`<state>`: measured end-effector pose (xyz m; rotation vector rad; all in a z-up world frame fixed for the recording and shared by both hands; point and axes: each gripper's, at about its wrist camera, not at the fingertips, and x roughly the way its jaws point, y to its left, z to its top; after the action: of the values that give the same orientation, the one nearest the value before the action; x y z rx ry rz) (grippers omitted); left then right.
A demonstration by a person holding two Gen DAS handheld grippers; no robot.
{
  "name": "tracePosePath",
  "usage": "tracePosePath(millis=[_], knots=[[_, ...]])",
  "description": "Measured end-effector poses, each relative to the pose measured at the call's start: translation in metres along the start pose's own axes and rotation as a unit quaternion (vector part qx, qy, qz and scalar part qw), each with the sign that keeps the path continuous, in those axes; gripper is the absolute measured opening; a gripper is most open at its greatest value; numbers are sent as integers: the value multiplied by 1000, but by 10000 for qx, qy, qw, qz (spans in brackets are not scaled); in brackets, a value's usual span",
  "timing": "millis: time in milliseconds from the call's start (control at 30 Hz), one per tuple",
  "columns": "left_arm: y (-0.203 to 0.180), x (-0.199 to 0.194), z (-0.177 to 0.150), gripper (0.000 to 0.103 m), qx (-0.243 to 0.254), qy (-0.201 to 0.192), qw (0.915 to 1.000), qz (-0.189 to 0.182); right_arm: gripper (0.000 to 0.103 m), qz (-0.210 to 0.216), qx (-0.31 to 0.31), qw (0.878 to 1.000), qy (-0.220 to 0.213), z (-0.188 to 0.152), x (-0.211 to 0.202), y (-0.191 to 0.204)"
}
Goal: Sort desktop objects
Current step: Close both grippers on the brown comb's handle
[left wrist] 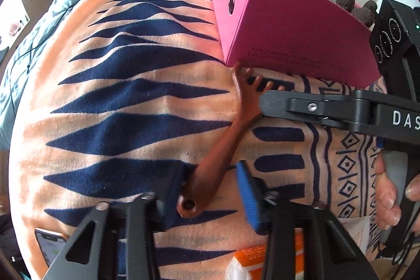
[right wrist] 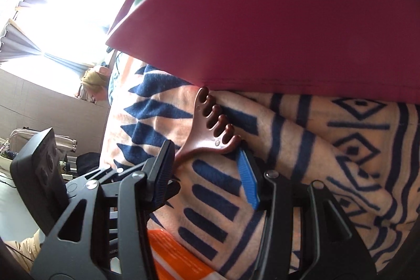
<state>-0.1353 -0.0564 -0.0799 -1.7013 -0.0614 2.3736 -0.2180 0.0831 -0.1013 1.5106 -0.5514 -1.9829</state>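
The right gripper (right wrist: 207,169) has its fingers (right wrist: 248,176) spread wide around a brown back scratcher (right wrist: 214,127). It lies on a striped blanket (right wrist: 328,138), touching a pink box (right wrist: 288,30).

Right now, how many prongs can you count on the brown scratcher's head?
5, fanned in a row on the scratcher, from the tip touching the pink box down to the one beside the right gripper. None looks hidden.

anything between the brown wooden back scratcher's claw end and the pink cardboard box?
Nothing. The brown wooden back scratcher has its top prong against the lower edge of the pink cardboard box; only striped blanket around it. Right wrist view shows it best.
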Motion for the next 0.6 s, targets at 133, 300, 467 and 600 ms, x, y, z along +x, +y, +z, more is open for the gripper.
tracePosePath(millis=[133,300,467,600], knots=[[-1,-2,-2,28,-32,-11,10000,-59,51,74,-10,10000,40,2,4,5],[-8,-4,-6,22,33,-76,9999,-121,45,90,-47,9999,130,2,12,11],[-14,-5,-9,21,127,-130,9998,-114,39,4,-136,9997,225,1,17,16],[-17,-6,-10,20,157,-158,9997,-130,22,-174,-212,9993,263,1,18,19]])
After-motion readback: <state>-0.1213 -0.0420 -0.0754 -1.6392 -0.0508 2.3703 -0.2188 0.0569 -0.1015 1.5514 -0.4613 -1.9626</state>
